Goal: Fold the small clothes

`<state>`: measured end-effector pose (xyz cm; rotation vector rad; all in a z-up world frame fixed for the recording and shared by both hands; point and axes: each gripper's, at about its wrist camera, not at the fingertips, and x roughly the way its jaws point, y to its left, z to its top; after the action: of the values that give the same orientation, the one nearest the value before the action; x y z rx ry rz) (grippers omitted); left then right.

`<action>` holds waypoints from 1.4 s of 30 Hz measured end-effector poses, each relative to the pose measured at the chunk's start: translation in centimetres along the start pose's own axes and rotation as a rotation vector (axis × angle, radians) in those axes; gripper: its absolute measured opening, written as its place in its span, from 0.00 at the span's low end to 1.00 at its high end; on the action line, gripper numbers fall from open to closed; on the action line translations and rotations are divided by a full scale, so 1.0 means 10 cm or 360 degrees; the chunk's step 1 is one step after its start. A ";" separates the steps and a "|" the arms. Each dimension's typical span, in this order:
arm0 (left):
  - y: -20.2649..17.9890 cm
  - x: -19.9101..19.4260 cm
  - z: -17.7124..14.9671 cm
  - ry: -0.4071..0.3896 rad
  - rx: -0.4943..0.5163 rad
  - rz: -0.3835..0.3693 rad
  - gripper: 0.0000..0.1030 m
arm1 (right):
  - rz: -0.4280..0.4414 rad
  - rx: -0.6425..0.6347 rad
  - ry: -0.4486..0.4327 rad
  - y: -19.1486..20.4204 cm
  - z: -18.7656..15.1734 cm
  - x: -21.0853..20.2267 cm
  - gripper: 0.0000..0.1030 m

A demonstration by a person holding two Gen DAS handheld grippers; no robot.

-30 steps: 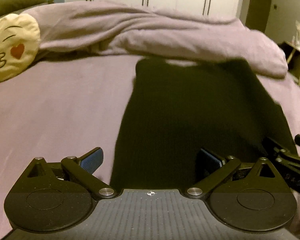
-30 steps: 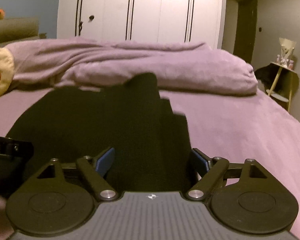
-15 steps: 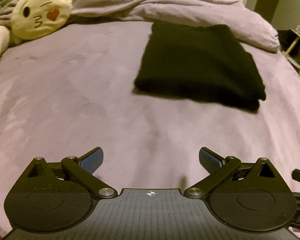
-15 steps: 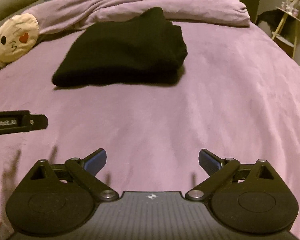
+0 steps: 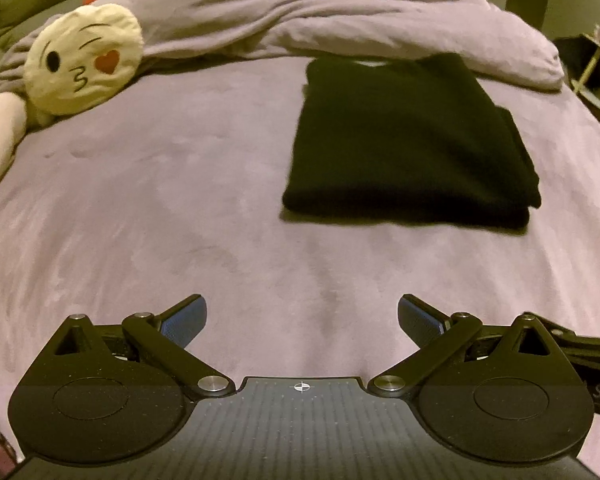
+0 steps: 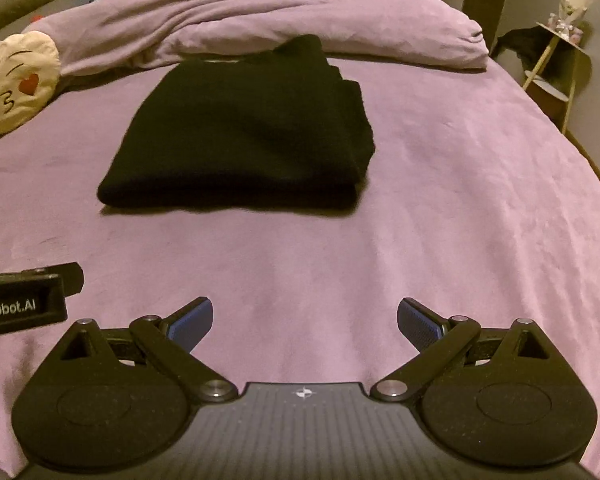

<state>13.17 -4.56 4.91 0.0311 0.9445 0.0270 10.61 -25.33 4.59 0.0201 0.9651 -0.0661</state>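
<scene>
A black garment (image 5: 412,140) (image 6: 244,132) lies folded into a flat rectangle on the purple bedspread (image 5: 180,200) (image 6: 460,200), well ahead of both grippers. My left gripper (image 5: 302,320) hangs open over bare bedspread, its blue pads (image 5: 186,318) wide apart with nothing between them. Equally wide stands my right gripper (image 6: 304,322), also open and empty, short of the garment's near edge. The left gripper's body (image 6: 24,300) shows at the left edge of the right wrist view.
A bunched purple duvet (image 5: 340,16) (image 6: 260,16) lies across the head of the bed behind the garment. A yellow emoji cushion (image 5: 84,58) (image 6: 14,84) rests at the back left. A small side table (image 6: 556,64) stands off the bed's right side.
Both grippers have pulled back and up from the garment, which filled the view a second ago. It now lies folded and untouched on the bed, farther ahead.
</scene>
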 end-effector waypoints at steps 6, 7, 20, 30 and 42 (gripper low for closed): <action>-0.09 0.16 0.09 0.0045 0.0051 -0.0009 1.00 | -0.0013 0.0014 0.0040 -0.02 0.10 0.16 0.96; -0.10 0.18 0.10 0.0048 0.0050 -0.0008 1.00 | -0.0013 0.0010 0.0043 -0.02 0.10 0.17 0.96; -0.09 0.40 0.17 0.0104 0.0038 0.0002 1.00 | -0.0021 -0.0006 0.0062 0.00 0.20 0.34 0.96; -0.07 0.41 0.19 0.0093 0.0041 0.0015 1.00 | -0.0042 -0.0023 0.0061 0.02 0.24 0.36 0.96; -0.07 0.41 0.19 0.0092 0.0050 0.0027 1.00 | -0.0035 -0.0019 0.0061 0.01 0.24 0.36 0.96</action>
<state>17.14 -5.16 2.68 0.0676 1.0023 0.0286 14.66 -25.55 3.03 -0.0006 1.0041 -0.0803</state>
